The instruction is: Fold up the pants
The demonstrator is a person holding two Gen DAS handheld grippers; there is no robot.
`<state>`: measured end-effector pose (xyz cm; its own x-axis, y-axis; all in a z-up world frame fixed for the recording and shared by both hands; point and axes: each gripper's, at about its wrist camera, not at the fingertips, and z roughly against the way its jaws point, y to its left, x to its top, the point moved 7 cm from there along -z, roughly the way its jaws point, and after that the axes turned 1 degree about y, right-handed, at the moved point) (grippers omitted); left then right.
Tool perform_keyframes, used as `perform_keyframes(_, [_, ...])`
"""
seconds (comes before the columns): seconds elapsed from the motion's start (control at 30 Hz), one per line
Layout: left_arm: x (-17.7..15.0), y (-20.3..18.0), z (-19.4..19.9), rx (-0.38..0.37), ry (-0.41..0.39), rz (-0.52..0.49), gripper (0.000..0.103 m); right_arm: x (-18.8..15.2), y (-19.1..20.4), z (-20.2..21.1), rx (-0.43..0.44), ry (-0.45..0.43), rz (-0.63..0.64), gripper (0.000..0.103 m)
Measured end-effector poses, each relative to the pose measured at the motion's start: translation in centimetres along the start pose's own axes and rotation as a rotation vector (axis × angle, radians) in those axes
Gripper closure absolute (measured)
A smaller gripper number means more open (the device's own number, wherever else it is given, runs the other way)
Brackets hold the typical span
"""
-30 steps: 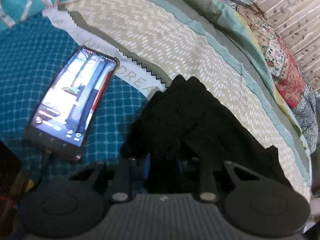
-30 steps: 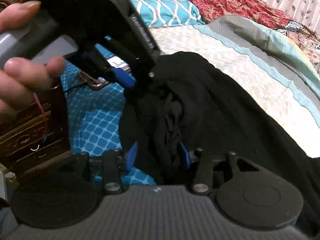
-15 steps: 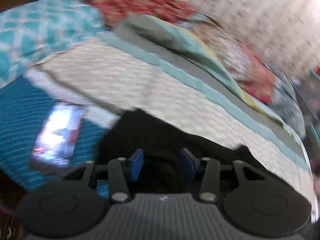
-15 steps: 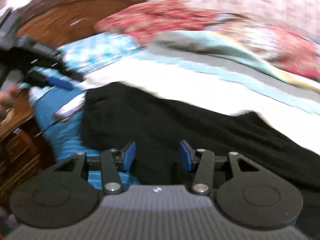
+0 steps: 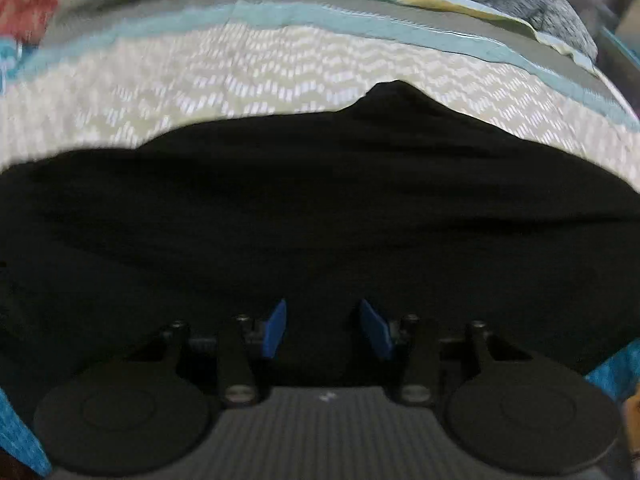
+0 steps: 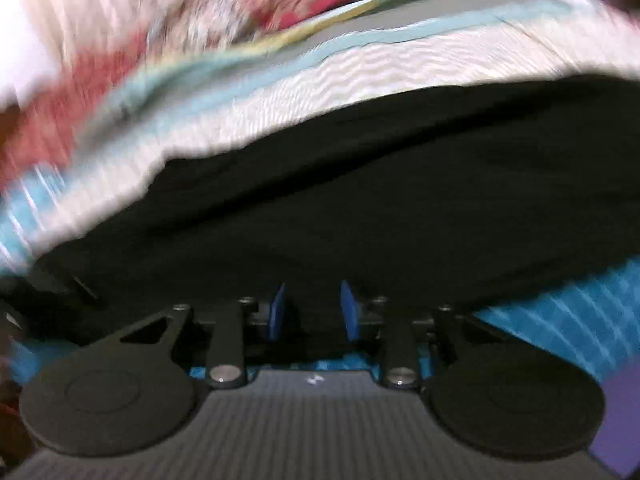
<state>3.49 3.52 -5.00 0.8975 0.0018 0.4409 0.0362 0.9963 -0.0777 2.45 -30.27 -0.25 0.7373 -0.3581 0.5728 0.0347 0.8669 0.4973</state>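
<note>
The black pants lie spread across the patterned bedspread and fill the middle of both views. My left gripper hovers at the near edge of the pants with its blue pads apart and nothing between them. My right gripper is likewise at the pants' near edge, its blue pads apart and empty. The right wrist view is blurred by motion.
A beige zigzag bedspread with a teal and grey border lies beyond the pants. Red floral bedding is piled at the back. A teal dotted sheet shows under the pants' near edge.
Both grippers were shut on the bunched pants a second ago; both have let go, opened and swung right. The pants now lie flatter. The phone has left the left view.
</note>
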Motion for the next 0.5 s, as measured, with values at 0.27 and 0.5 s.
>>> perform_keyframes(0.27, [2.5,-6.1,3.0,-0.033,-0.030,-0.104,0.057,4.5,-14.4,9.0,-0.217,-0.412,-0.314,0.056])
perform_keyframes(0.5, [3.1,-12.5,1.5,-0.033,0.020,-0.188,0.056,4.9,-20.0,7.3,-0.161,-0.441,-0.509,0.056])
